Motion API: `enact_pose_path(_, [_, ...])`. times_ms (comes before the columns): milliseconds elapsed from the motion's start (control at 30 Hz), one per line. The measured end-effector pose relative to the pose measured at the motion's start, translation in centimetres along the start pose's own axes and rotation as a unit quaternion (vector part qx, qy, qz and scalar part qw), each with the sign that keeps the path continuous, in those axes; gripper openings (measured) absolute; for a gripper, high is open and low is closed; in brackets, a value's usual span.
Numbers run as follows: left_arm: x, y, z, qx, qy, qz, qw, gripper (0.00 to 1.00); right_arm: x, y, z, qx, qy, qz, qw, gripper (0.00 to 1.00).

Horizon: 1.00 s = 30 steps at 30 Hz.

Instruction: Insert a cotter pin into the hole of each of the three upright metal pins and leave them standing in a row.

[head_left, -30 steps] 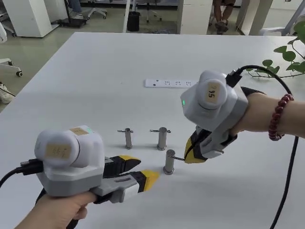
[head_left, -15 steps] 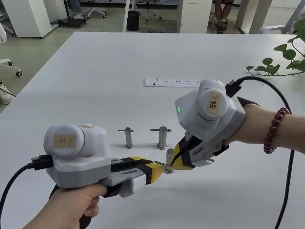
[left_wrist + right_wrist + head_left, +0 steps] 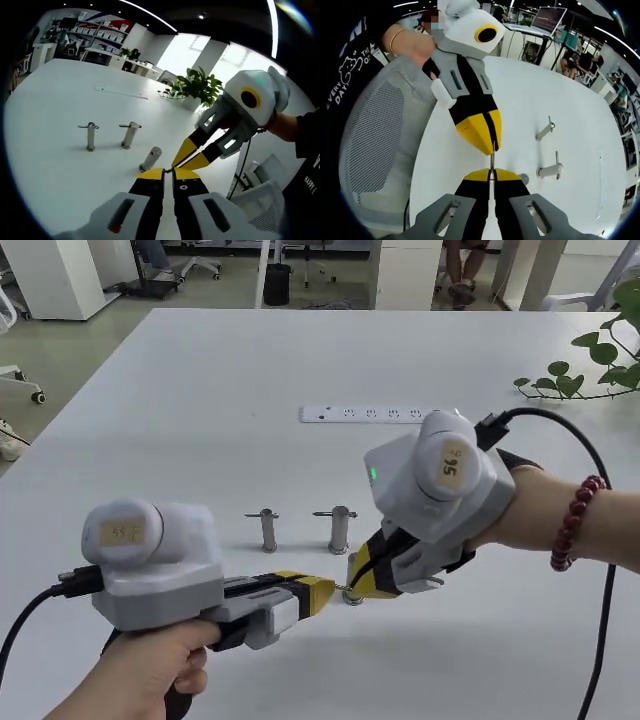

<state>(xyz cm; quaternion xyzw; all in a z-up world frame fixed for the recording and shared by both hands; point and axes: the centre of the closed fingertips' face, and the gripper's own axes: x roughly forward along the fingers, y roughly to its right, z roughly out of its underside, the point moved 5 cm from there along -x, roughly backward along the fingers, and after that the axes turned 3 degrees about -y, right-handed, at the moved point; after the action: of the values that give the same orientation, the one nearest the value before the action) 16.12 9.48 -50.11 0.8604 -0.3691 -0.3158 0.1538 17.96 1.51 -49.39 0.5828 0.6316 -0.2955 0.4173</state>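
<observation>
Two upright metal pins (image 3: 267,529) (image 3: 340,528) stand side by side, each with a cotter pin through its top. In front of them a third pin (image 3: 353,594) stands with no cotter pin showing in it, partly hidden by the gripper tips. My right gripper (image 3: 490,174) is shut on a thin cotter pin (image 3: 492,159). My left gripper (image 3: 168,172) is shut tip to tip against it, on the cotter pin's other end. Both tips meet just beside the third pin (image 3: 150,158), left gripper (image 3: 318,590) on its left, right gripper (image 3: 362,580) above and to its right.
A white power strip (image 3: 370,414) lies further back on the white table (image 3: 200,390). A potted plant (image 3: 600,350) reaches in at the right edge. A grey mesh chair (image 3: 375,150) stands at the table's near side. A cable (image 3: 600,570) trails from the right gripper.
My left gripper has moved right to the third pin and gone from open to shut at the cotter pin's end. The right gripper has shifted slightly left and down.
</observation>
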Motion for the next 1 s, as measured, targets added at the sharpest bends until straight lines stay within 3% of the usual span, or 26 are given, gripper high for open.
enact_pose_path(633, [0.40, 0.34, -0.13, -0.038, -0.004, 0.015, 0.9991, 0.01, -0.19, 0.15, -0.51, -0.022, 0.024, 0.013, 0.9994, 0.00])
enact_pose_path(733, [0.36, 0.40, -0.16, -0.018, -0.002, 0.013, 0.9997, 0.01, -0.14, 0.19, -0.49, -0.013, 0.031, 0.013, 0.9993, 0.00])
enact_pose_path(833, [0.30, 0.38, -0.12, -0.017, -0.006, 0.016, 0.9997, 0.01, -0.05, 0.16, -0.45, -0.007, 0.038, 0.011, 0.9992, 0.00])
enact_pose_path(867, [0.27, 0.36, -0.26, 0.001, -0.003, 0.016, 0.9999, 0.01, -0.02, 0.19, -0.44, 0.002, 0.044, 0.011, 0.9990, 0.00])
enact_pose_path(1000, [0.07, 0.53, -0.41, 0.024, 0.000, 0.017, 0.9996, 0.00, -0.15, 0.36, -0.17, 0.017, 0.053, 0.009, 0.9984, 0.00])
